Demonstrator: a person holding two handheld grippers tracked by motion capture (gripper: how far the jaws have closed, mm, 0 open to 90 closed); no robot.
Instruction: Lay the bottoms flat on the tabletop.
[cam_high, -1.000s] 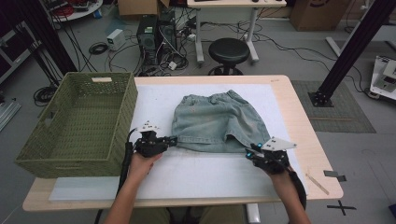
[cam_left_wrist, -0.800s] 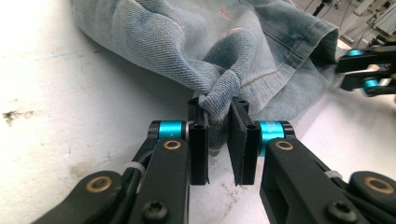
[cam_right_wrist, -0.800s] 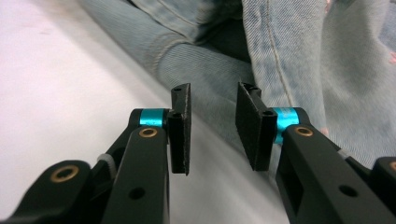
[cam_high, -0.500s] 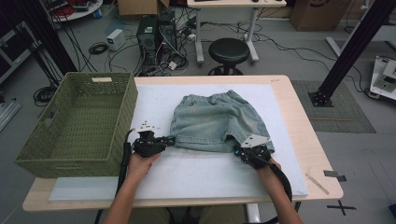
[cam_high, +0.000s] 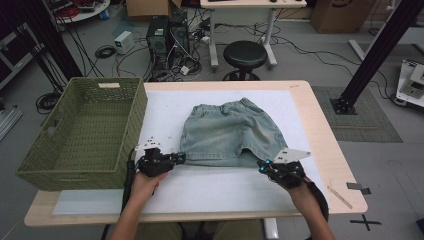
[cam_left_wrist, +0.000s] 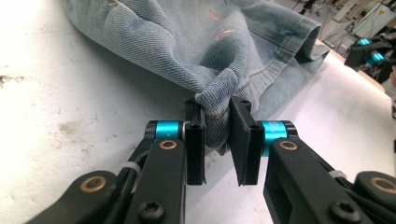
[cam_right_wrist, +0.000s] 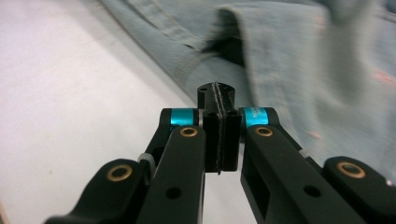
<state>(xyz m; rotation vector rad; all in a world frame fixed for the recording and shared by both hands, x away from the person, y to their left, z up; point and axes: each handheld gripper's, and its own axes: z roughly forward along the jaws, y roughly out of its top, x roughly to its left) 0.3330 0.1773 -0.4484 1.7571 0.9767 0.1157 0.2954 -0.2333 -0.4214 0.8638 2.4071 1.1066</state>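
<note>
Shorts (cam_high: 227, 132) lie right of the basket (cam_high: 82, 130); your left gripper (cam_left_wrist: 217, 121) pinches their hem; your right gripper (cam_right_wrist: 217, 100) is closed, empty, beside them.

A: What colour are the pale, faded blue denim shorts (cam_high: 227, 131)?
B: Washed-out light blue, with small pinkish flecks and lighter stitching along the hems.
A: And the woven plastic basket (cam_high: 80, 132) at left?
B: Olive green, in an open lattice pattern. The worktop (cam_high: 325, 145) is light wood under a white mat (cam_high: 210, 187).

The right gripper (cam_right_wrist: 217, 100) fingers (cam_right_wrist: 209, 126) pressed together, just short of the denim shorts (cam_right_wrist: 299, 60).
</note>
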